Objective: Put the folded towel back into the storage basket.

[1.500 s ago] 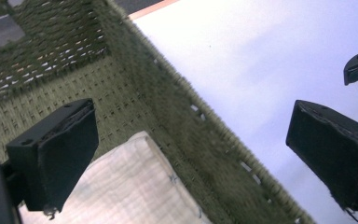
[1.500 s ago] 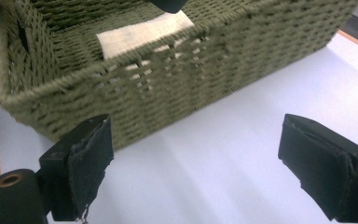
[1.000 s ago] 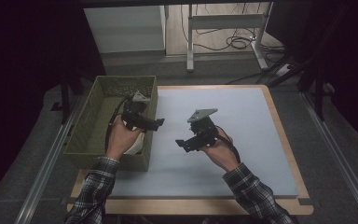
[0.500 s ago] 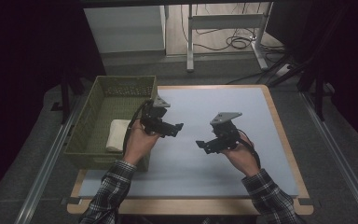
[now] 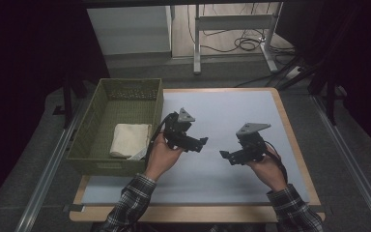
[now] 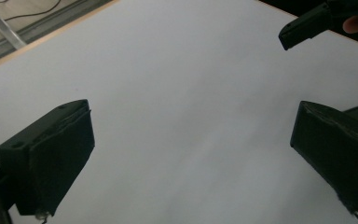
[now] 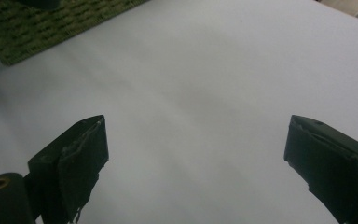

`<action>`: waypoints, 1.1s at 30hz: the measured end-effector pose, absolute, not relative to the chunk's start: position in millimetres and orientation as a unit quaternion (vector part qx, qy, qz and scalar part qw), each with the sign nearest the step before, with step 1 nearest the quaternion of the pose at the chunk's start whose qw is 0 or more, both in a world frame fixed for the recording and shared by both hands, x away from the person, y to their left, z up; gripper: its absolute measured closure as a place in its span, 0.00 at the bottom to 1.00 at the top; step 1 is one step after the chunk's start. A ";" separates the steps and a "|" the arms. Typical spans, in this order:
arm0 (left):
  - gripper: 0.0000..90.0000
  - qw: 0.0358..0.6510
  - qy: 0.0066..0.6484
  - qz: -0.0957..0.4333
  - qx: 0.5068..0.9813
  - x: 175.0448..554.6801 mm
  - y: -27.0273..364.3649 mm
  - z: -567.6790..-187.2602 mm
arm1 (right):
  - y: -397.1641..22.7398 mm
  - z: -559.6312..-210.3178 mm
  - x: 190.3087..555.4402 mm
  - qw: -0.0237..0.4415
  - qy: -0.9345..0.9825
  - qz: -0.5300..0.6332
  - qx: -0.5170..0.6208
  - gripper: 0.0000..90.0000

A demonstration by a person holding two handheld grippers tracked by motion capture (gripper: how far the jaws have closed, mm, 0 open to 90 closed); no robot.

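A folded cream cloth (image 5: 130, 140) lies inside the green woven basket (image 5: 92, 120) at the table's left. My left gripper (image 5: 201, 143) hovers over the pale mat just right of the basket, open, with nothing between its jaws (image 6: 191, 154). My right gripper (image 5: 225, 155) is held over the mat's middle right, also open and empty (image 7: 196, 158). The two grippers point toward each other, a small gap apart. A jaw of the right gripper (image 6: 307, 25) shows at the top right of the left gripper view.
The pale blue-grey mat (image 5: 232, 111) covers the wooden table (image 5: 290, 130). The basket's wall (image 7: 37, 28) shows at the top left of the right gripper view. Behind the table stand a white panel (image 5: 128, 29) and metal desk legs (image 5: 196, 43) with cables on the floor.
The left gripper has come out of the basket and moved right over the mat, leaving the cloth in the basket. The right gripper has shifted right and slightly nearer.
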State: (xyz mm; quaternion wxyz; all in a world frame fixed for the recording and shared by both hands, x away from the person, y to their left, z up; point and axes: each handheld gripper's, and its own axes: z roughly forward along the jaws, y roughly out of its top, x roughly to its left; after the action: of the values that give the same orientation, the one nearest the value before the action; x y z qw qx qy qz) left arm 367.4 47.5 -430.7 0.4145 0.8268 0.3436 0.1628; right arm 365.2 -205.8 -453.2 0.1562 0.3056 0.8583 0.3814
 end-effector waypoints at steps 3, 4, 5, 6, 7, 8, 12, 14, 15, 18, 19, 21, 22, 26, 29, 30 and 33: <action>0.00 0.418 0.340 0.153 0.829 359.7 36.6 -444.3 | -219.0 -460.9 361.5 0.157 0.855 0.379 0.317 0.07; 0.00 0.418 0.340 0.153 0.829 359.7 36.6 -444.3 | -219.0 -460.9 361.5 0.157 0.855 0.379 0.317 0.07; 0.00 0.416 0.337 0.152 0.831 357.5 33.4 -449.5 | -222.1 -463.1 360.7 0.155 0.854 0.379 0.320 0.07; 0.00 0.415 0.336 0.153 0.832 356.3 31.5 -452.9 | -225.7 -466.2 359.9 0.155 0.854 0.378 0.322 0.07; 0.00 0.411 0.334 0.154 0.834 354.9 29.5 -457.2 | -227.7 -468.1 359.2 0.154 0.853 0.378 0.325 0.07; 0.00 0.410 0.334 0.153 0.835 353.6 27.8 -461.7 | -230.4 -470.8 358.4 0.154 0.853 0.376 0.328 0.07; 0.00 0.403 0.337 0.150 0.838 349.4 25.4 -479.2 | -240.0 -481.9 354.6 0.160 0.853 0.366 0.335 0.07; 0.00 0.400 0.337 0.151 0.839 347.5 25.4 -486.2 | -243.6 -486.2 353.3 0.162 0.852 0.364 0.339 0.07; 0.00 0.397 0.337 0.152 0.840 345.1 26.1 -494.1 | -247.1 -491.3 352.0 0.163 0.852 0.361 0.342 0.07; 0.00 0.390 0.338 0.151 0.843 343.2 26.8 -501.7 | -250.0 -496.2 350.7 0.163 0.852 0.359 0.344 0.07; 0.00 0.385 0.340 0.155 0.844 341.5 28.3 -508.2 | -252.3 -500.6 349.5 0.164 0.852 0.356 0.347 0.07; 0.00 0.383 0.342 0.154 0.844 340.9 29.2 -511.0 | -254.4 -504.7 348.5 0.166 0.852 0.354 0.348 0.07; 0.00 0.382 0.343 0.153 0.845 340.4 30.4 -513.6 | -254.4 -504.7 348.5 0.166 0.852 0.354 0.348 0.07; 0.00 0.366 0.353 0.157 0.847 338.6 35.6 -527.5 | -257.7 -515.0 346.4 0.168 0.854 0.345 0.351 0.07; 0.00 0.359 0.354 0.156 0.850 339.0 37.6 -532.6 | -258.1 -519.4 345.6 0.168 0.855 0.341 0.354 0.07; 0.00 0.356 0.355 0.153 0.851 339.3 38.2 -535.0 | -258.3 -521.8 345.3 0.170 0.856 0.336 0.353 0.07; 0.00 0.350 0.366 0.137 0.852 341.6 40.0 -542.7 | -260.3 -530.2 344.1 0.167 0.853 0.342 0.358 0.06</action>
State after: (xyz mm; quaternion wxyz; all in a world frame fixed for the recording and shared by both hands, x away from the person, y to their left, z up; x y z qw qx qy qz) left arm 341.6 40.0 -542.7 0.3497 0.8515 0.3657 0.1373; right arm 344.1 -260.3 -530.2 0.1665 0.3575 0.8529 0.3421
